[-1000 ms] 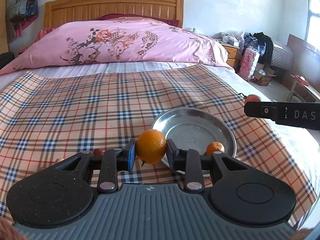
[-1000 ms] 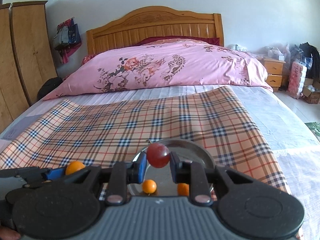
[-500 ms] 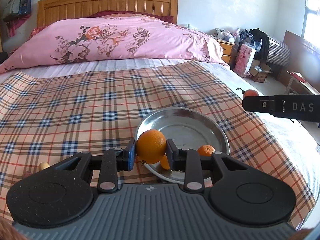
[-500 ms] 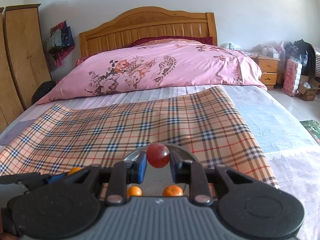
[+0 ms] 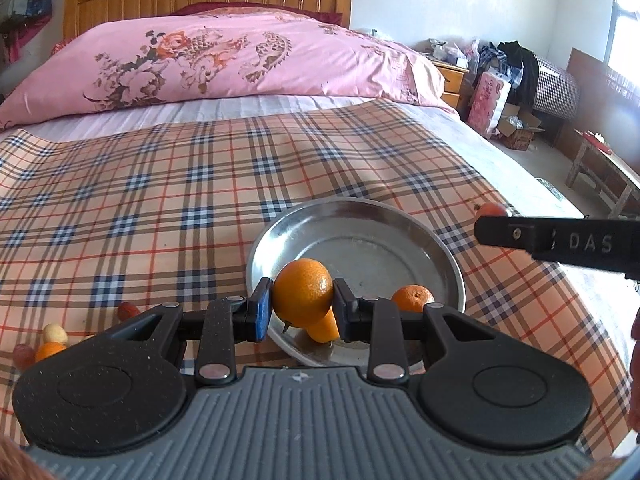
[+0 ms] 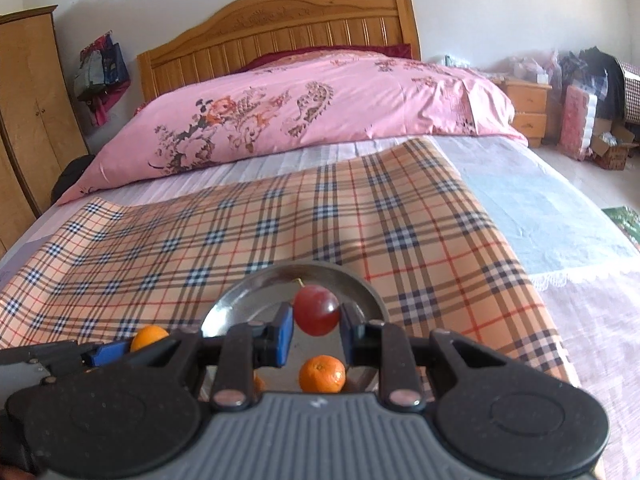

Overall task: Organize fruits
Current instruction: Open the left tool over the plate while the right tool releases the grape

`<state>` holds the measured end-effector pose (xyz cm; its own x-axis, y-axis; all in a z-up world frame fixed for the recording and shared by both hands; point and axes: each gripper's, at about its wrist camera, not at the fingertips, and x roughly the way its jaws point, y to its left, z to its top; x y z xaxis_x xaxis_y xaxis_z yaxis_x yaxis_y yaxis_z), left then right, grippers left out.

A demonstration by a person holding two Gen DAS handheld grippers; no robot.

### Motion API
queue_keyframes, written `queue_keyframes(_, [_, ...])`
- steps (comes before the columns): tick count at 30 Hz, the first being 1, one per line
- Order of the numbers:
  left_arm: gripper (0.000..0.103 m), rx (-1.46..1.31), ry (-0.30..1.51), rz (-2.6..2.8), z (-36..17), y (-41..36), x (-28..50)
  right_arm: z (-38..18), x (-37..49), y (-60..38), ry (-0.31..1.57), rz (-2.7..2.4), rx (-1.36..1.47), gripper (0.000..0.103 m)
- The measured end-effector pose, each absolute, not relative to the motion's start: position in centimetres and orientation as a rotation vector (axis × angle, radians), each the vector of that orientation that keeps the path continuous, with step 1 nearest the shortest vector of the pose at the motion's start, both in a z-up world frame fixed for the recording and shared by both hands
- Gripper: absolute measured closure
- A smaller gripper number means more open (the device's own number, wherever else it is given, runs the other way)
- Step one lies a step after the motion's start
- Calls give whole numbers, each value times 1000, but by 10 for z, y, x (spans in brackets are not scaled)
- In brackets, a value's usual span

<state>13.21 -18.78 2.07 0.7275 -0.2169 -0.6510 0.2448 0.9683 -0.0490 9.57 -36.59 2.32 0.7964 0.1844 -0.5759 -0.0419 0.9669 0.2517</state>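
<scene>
The left tool [image 5: 303,308] is pinched shut on an orange [image 5: 303,293], holding it across its widest part just above the near rim of the metal plate [image 5: 360,216] that sits on the checked cloth [image 5: 160,200] over the bed. The right tool [image 6: 317,320] is closed on a red grape [image 6: 317,310], gripped at its sides with the stem pointing up, also hanging over the plate.

Two more small oranges already lie in the plate: one near its right edge [image 5: 413,298] and another partly hidden behind the held fruit [image 5: 323,329]. A few little fruits remain on the cloth off to the left [image 5: 50,342].

The orange looks firm and light, with a pebbly skin that should not slip, so a squeeze across the middle seems right. I would judge the grape the touchier one: smooth, thin-skinned and soft, easily crushed by too tight a hold and easily squirted out by an off-centre one. Both are round, and on that slick metal I expect they could roll or bounce if let go from any height, so a low release well inside the rim seems wise.
</scene>
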Motion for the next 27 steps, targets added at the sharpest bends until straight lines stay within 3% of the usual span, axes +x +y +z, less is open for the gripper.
queue_keyframes(27, [66,30,809,-270,-23,-197,189,-37,164,-354,780,123,263,81])
